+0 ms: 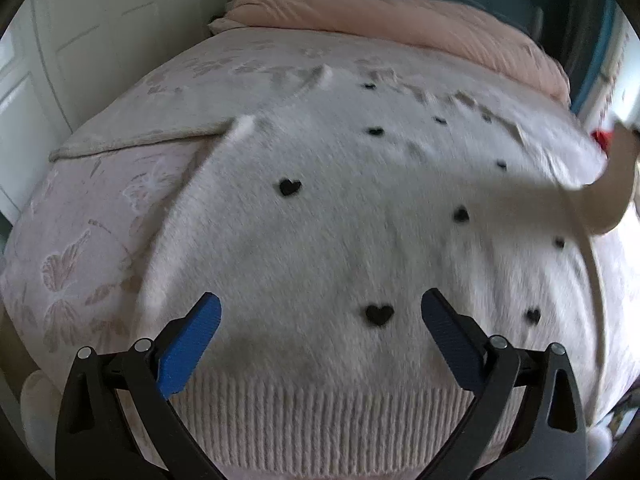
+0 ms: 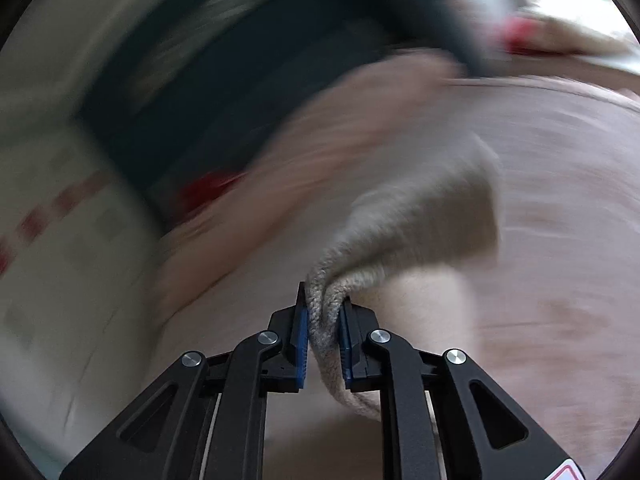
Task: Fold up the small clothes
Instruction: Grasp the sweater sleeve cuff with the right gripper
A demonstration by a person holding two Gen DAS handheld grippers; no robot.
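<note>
So the sweater [image 1: 340,240] is this fuzzy white knit dotted with little black hearts [image 1: 289,187], spread flat on the bed, ribbed hem [image 1: 320,412] nearest the left wrist camera. Over it the left gripper [image 1: 320,312] has its blue ridged pads [image 1: 192,344] spread wide, nothing between them. The right gripper [image 2: 323,320] is pinching a bunched fold of chunky beige ribbed knit [image 2: 400,224], pads squeezed tight on it; can't tell if it's part of the sweater. Underneath is a pale pink bedspread [image 1: 80,240] with a butterfly pattern, and a peach blanket [image 1: 400,28] is piled at the far end. The right view is really smeared.
</note>
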